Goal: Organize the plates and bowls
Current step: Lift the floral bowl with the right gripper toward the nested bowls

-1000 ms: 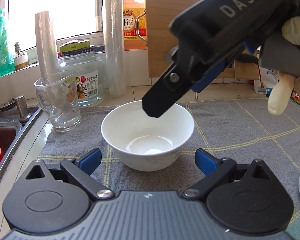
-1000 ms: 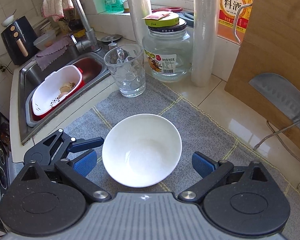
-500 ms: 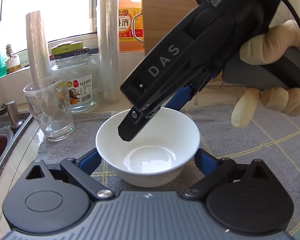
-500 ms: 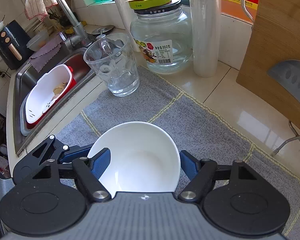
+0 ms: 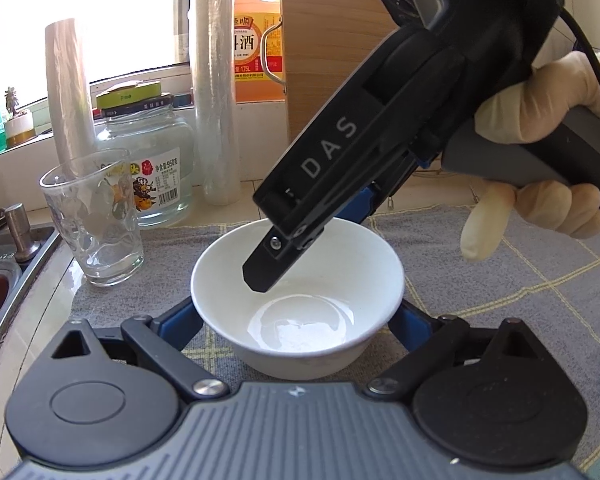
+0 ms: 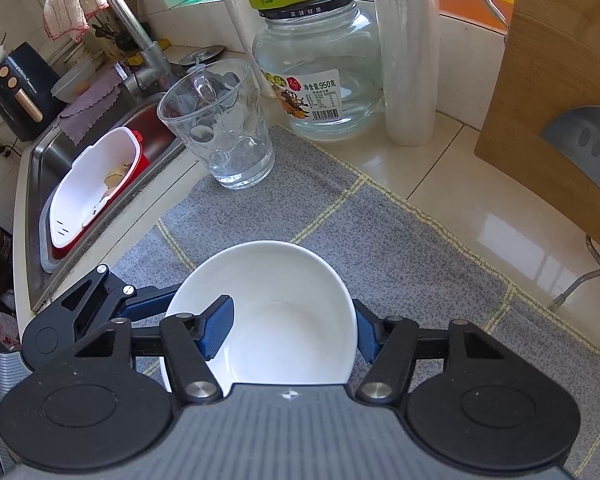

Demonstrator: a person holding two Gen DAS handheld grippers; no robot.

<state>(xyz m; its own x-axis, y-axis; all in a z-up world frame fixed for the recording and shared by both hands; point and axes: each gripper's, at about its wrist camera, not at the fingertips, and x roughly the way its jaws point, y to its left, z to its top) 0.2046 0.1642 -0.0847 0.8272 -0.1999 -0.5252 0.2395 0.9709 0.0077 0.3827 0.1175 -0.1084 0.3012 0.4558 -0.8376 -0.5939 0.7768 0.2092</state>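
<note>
A white bowl [image 5: 298,300] stands on a grey cloth mat [image 5: 520,264]; it also shows in the right wrist view [image 6: 284,312]. My left gripper [image 5: 296,320] is open, with its blue pads on either side of the bowl's base. My right gripper [image 6: 292,328] reaches down from above: one blue pad [image 6: 218,326] is inside the bowl, the other [image 6: 366,334] is outside its rim. The right gripper's jaws are still apart and have not closed on the wall. The right gripper's body [image 5: 340,152] covers the bowl's far rim in the left wrist view.
A drinking glass [image 6: 220,128] and a glass jar [image 6: 320,68] stand behind the bowl. A roll of film [image 6: 406,52] and a wooden board [image 6: 556,80] are at the back right. The sink [image 6: 100,184] with a white-and-red basket lies to the left.
My right gripper has come down onto the bowl, and its left pad now sits inside the rim. My left gripper has moved in so its pads flank the bowl.
</note>
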